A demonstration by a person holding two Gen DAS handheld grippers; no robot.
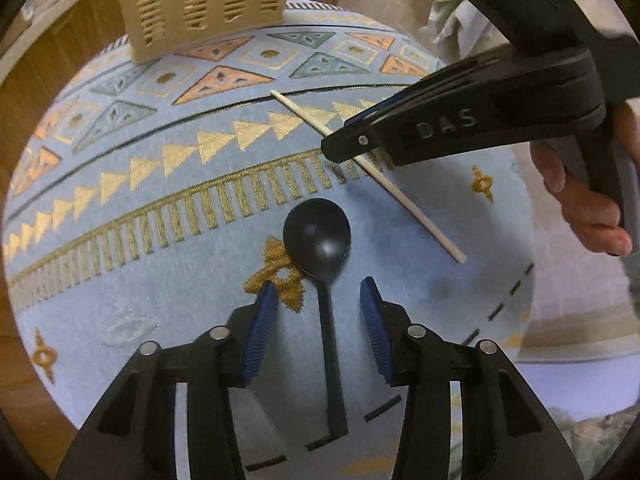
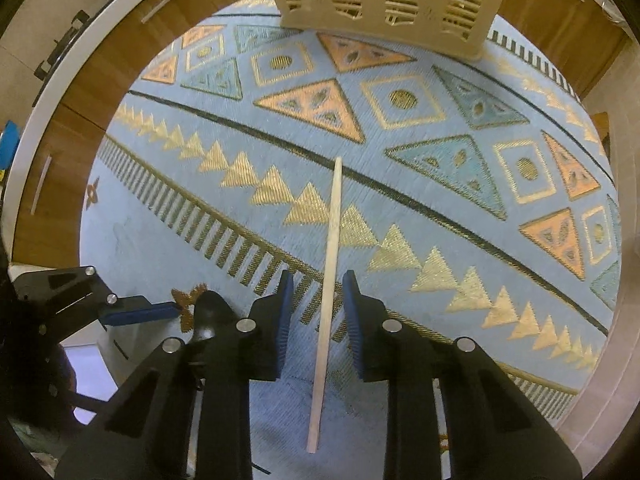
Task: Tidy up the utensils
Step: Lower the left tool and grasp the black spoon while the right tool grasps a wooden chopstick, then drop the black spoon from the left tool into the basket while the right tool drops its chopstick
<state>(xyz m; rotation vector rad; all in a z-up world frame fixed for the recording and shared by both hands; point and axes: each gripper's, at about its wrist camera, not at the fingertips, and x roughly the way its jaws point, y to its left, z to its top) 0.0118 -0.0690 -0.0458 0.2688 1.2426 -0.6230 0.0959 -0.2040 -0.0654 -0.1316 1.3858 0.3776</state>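
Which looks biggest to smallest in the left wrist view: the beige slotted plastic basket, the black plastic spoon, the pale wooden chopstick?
1. Beige slotted plastic basket, though cropped by the frame.
2. Black plastic spoon and pale wooden chopstick: similar length; the spoon lies nearer the camera, so I won't rank them.

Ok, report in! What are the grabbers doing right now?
Left gripper open, straddling black spoon. Right gripper open, straddling wooden chopstick. Basket beyond, path clear.

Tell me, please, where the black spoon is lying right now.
In the left wrist view the black spoon lies on the blue patterned cloth, its handle between the left gripper fingers, with the wooden chopstick to its right.
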